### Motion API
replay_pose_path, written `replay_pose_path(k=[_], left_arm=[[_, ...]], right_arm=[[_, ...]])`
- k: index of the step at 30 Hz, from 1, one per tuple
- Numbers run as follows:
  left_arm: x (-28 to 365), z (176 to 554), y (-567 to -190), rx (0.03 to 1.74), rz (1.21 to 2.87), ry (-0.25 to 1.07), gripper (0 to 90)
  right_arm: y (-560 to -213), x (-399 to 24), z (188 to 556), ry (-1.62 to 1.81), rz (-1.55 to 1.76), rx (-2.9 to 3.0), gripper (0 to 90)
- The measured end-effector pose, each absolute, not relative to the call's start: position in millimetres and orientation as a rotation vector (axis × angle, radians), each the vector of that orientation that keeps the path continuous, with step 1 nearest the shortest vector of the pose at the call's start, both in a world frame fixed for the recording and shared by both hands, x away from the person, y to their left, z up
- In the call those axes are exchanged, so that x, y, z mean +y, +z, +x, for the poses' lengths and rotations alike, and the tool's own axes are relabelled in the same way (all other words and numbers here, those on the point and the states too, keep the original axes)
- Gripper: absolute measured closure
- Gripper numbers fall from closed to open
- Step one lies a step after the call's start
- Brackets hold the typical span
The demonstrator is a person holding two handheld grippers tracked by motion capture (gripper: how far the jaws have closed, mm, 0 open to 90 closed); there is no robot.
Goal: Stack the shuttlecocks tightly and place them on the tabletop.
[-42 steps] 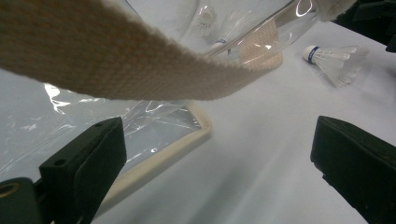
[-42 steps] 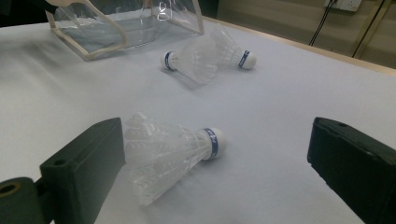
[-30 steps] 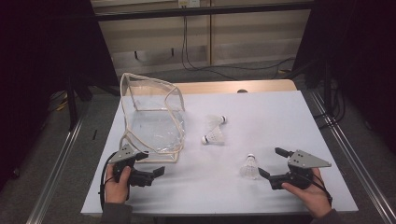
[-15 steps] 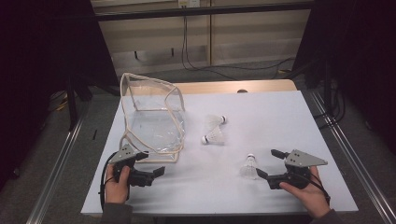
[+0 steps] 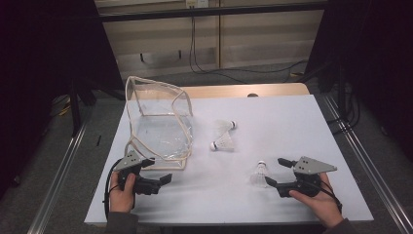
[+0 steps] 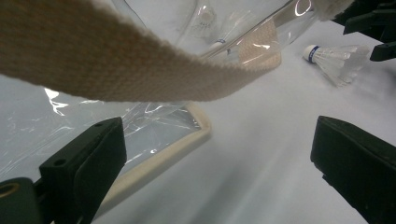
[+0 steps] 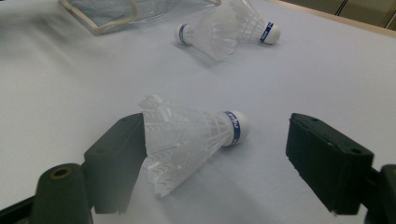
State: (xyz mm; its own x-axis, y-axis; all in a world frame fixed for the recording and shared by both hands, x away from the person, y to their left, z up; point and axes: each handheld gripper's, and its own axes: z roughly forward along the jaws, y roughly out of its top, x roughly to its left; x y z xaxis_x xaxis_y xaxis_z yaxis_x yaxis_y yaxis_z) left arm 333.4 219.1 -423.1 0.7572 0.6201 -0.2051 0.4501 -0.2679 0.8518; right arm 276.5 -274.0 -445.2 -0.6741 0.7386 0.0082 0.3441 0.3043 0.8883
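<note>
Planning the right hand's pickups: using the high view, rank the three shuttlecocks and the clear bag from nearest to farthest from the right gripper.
1. Near shuttlecock, between the open jaws of the right gripper.
2. Middle shuttlecock, up-left.
3. Far shuttlecock, just beyond it.
4. Clear bag, far left, by the left gripper.

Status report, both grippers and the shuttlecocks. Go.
Left gripper open, at clear bag's corner. Right gripper open, jaws straddling nearest shuttlecock lying on white table. Two more shuttlecocks beyond, beside bag. Nothing in the way.
</note>
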Motion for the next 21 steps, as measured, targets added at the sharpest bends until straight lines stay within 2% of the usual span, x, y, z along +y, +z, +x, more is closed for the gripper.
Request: replay_pose_path(k=[9,21], left_arm=[[218.8,333.4,-423.0,0.815,1.911,0.205,3.7],[218.2,333.6,-423.0,0.813,1.912,0.203,3.7]], right_arm=[[-446.3,-273.3,277.8,1.301,0.968,2.197,27.2],[-445.4,-273.2,280.6,1.284,0.947,2.196,42.1]])
